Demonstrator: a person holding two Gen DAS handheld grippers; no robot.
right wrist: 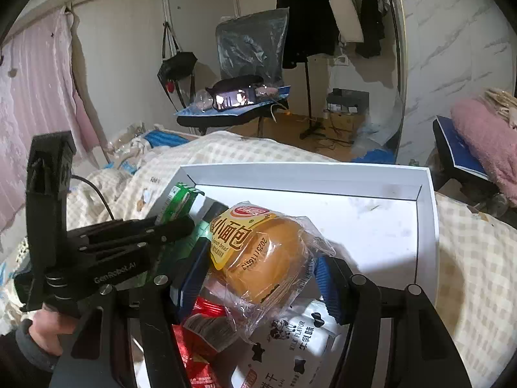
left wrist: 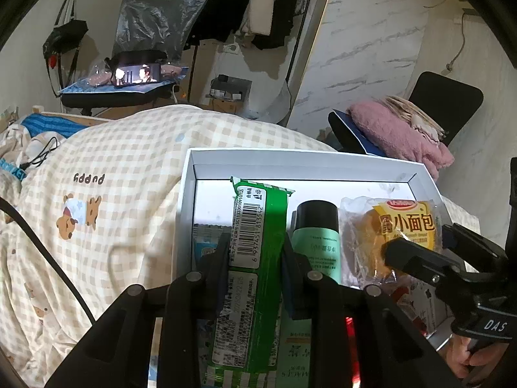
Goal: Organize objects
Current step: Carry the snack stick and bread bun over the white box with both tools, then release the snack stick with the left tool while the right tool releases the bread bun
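Note:
A white box sits on the checked quilt. My left gripper is shut on a long green snack packet, held over the box's left part; it also shows in the right wrist view. A green bottle with a black cap lies beside it. My right gripper is shut on a wrapped small bread bun above the box. A red packet and a white milk-flavour biscuit packet lie under the bun.
The checked quilt covers the bed around the box. A chair with a pink blanket stands at the right. A black stand with a lit tablet is behind the bed. A cable runs across the quilt.

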